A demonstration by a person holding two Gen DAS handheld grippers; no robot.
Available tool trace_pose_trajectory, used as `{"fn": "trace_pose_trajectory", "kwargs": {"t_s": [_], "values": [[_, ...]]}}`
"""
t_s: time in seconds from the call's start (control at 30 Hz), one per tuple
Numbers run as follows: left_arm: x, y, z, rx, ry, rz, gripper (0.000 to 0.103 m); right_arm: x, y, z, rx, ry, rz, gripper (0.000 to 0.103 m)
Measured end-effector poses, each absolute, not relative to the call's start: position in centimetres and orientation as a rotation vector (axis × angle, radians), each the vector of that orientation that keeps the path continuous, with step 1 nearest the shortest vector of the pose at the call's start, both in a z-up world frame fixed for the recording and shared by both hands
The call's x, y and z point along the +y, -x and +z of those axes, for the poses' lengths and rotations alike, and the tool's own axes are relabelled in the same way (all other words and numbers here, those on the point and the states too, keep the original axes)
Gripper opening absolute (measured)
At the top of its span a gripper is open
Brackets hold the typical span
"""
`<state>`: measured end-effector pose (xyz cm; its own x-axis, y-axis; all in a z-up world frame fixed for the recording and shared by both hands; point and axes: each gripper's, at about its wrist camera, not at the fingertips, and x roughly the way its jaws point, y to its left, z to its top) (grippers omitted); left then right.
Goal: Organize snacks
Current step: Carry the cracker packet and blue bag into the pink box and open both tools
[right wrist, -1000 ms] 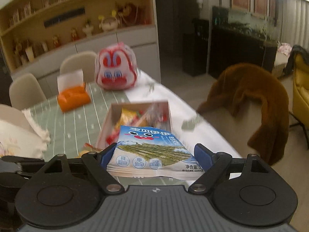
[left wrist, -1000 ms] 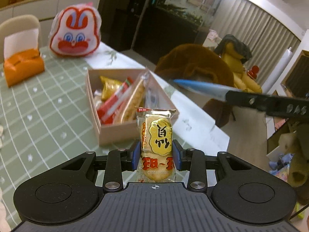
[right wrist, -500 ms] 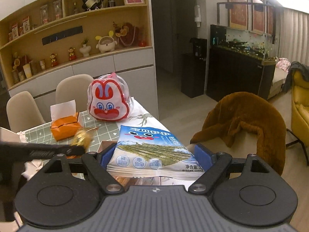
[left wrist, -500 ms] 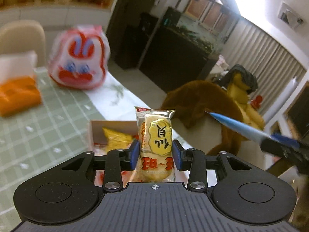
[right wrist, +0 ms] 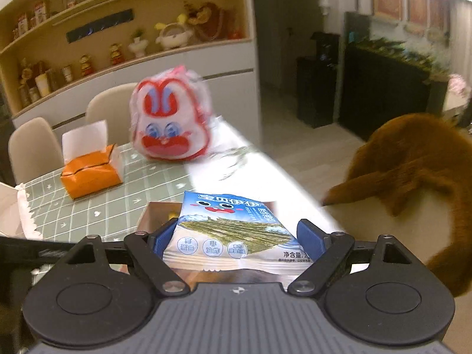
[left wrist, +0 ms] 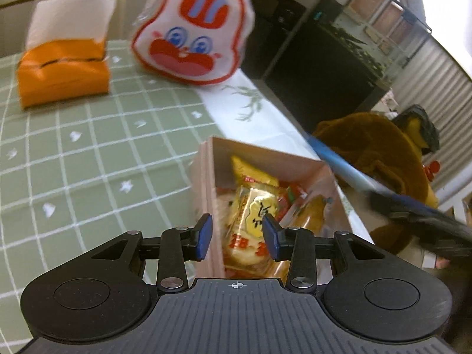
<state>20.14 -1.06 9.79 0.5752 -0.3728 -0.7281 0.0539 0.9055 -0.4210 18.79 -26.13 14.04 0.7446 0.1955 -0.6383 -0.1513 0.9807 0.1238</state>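
Note:
A pink cardboard box (left wrist: 206, 183) of snacks sits on the green checked tablecloth. My left gripper (left wrist: 237, 236) hangs open just above it. The yellow rice-cracker packet (left wrist: 250, 230) lies in the box between the fingers and looks free of them. My right gripper (right wrist: 239, 236) is shut on a blue seaweed snack bag (right wrist: 227, 230), held flat above the box (right wrist: 153, 212). The right gripper's blue finger (left wrist: 339, 165) shows at the right of the left wrist view.
A rabbit-face bag (left wrist: 191, 29) and an orange tissue box (left wrist: 62, 67) stand at the far side of the table. A chair draped in brown fur (right wrist: 413, 177) stands off the table's right edge. Other wrapped snacks (left wrist: 306, 206) fill the box.
My left gripper moved down over the box and opened, and the rice-cracker packet now lies in the box. My right gripper still holds the seaweed bag and has tilted down toward the box.

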Motion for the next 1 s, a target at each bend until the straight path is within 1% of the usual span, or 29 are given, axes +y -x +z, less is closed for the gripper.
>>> {"fn": "trace_pose_trajectory", "kwargs": {"t_s": [0.13, 0.2, 0.3, 0.4, 0.5, 0.53, 0.57, 0.6, 0.63, 0.67, 0.83, 1.0], "values": [[-0.6, -20.1, 9.6, 0.932, 0.377, -0.242, 0.042, -23.7, -21.8, 8.4, 0.911, -0.088, 0.260, 0.086], [-0.8, -20.2, 9.5, 0.921, 0.370, -0.245, 0.042, -23.7, -21.6, 7.7, 0.955, -0.123, 0.261, 0.086], [-1.2, -20.3, 9.9, 0.893, 0.380, -0.266, 0.042, -24.5, -19.8, 9.1, 0.931, -0.134, 0.306, 0.087], [-2.1, -20.8, 10.5, 0.860, 0.391, -0.313, 0.042, -25.7, -17.9, 11.1, 0.879, -0.125, 0.321, 0.090], [-3.8, -21.3, 10.5, 0.883, 0.382, -0.383, 0.041, -27.1, -18.0, 12.1, 0.841, -0.125, 0.259, 0.090], [-4.3, -21.3, 10.4, 0.888, 0.364, -0.390, 0.038, -27.1, -18.5, 11.8, 0.843, -0.117, 0.232, 0.086], [-4.9, -21.2, 10.3, 0.896, 0.336, -0.381, 0.033, -27.0, -19.0, 11.4, 0.848, -0.114, 0.218, 0.068], [-5.2, -21.0, 10.1, 0.903, 0.310, -0.364, 0.030, -26.9, -19.6, 10.9, 0.868, -0.124, 0.230, 0.058], [-5.2, -20.9, 10.0, 0.910, 0.296, -0.351, 0.027, -26.8, -20.3, 10.3, 0.908, -0.141, 0.253, 0.043], [-5.1, -20.8, 9.8, 0.919, 0.287, -0.334, 0.027, -26.2, -21.1, 9.3, 0.954, -0.163, 0.267, 0.042], [-3.7, -20.3, 9.5, 0.931, 0.250, -0.249, 0.028, -24.6, -23.2, 8.7, 0.930, -0.227, 0.267, 0.044], [-3.3, -19.6, 9.8, 0.922, 0.234, -0.242, 0.028, -24.5, -23.7, 8.3, 0.953, -0.194, 0.212, 0.047]]}}
